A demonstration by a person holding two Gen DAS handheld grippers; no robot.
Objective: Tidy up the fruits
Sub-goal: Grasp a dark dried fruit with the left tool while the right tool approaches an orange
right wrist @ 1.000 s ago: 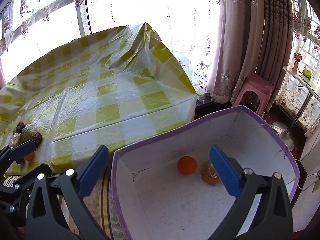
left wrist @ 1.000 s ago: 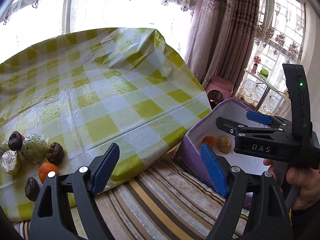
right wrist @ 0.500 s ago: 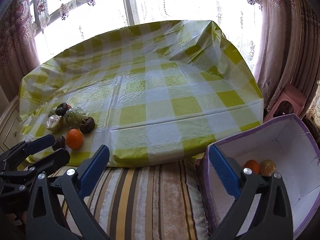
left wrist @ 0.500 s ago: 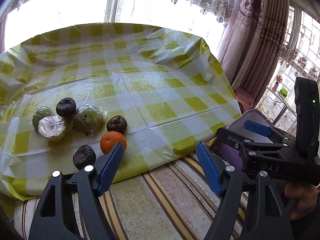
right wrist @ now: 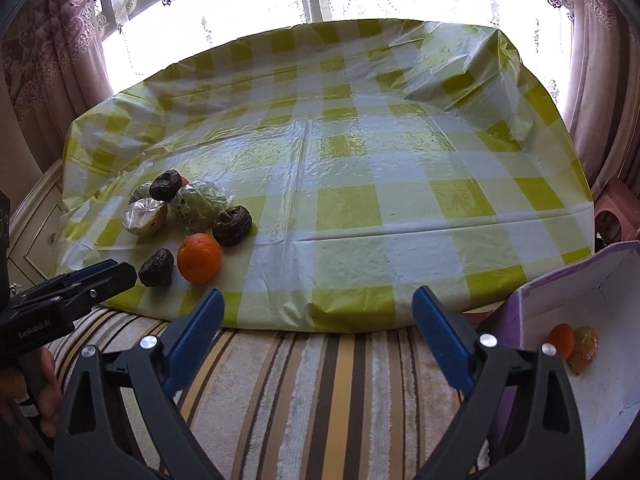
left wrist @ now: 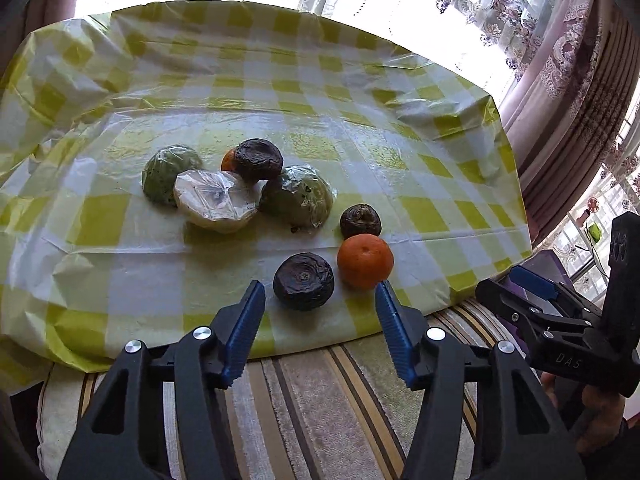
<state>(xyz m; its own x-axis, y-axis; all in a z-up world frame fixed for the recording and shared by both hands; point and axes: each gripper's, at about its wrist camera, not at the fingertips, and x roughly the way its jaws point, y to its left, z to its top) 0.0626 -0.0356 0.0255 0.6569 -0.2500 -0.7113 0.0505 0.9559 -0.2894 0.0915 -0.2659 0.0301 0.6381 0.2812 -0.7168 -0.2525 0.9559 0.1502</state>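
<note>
On the yellow checked cloth lies a cluster of fruit: an orange, three dark wrinkled fruits, the nearest at the front, two green wrapped fruits and a pale wrapped one. My left gripper is open and empty, just short of the nearest dark fruit and the orange. My right gripper is open and empty over the striped cushion, right of the fruit; the orange lies to its left. A purple-rimmed white box at the right holds an orange and a wrapped yellowish fruit.
The striped cushion runs along the cloth's near edge. Curtains and bright windows stand behind. A pink stool is at the far right. The right gripper's body shows in the left wrist view.
Both grippers have swung left, away from the box toward the fruit cluster. The left gripper now sits close in front of the dark fruit and the orange. Both stay open.
</note>
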